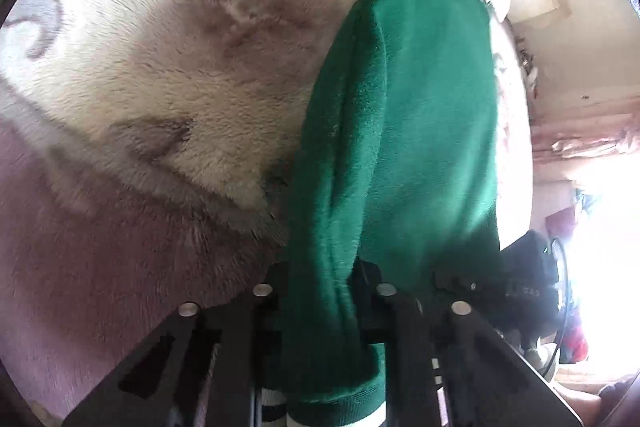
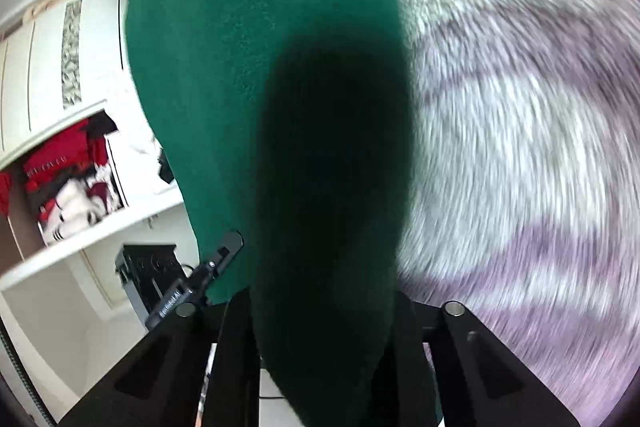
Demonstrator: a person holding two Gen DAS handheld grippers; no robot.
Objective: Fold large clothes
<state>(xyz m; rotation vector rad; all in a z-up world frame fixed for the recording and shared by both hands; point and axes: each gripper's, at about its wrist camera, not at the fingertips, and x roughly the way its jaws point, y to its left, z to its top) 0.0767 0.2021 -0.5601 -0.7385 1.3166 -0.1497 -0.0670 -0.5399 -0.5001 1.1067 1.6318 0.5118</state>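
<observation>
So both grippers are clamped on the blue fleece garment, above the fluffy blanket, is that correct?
Not quite: the fleece garment is green, not blue, as both wrist views show. The rest holds: the left gripper and the right gripper are each clamped on it, above the fluffy blanket.

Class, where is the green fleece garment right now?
The green fleece garment hangs gripped in both tongs, left and right, above the plush blanket.
</observation>
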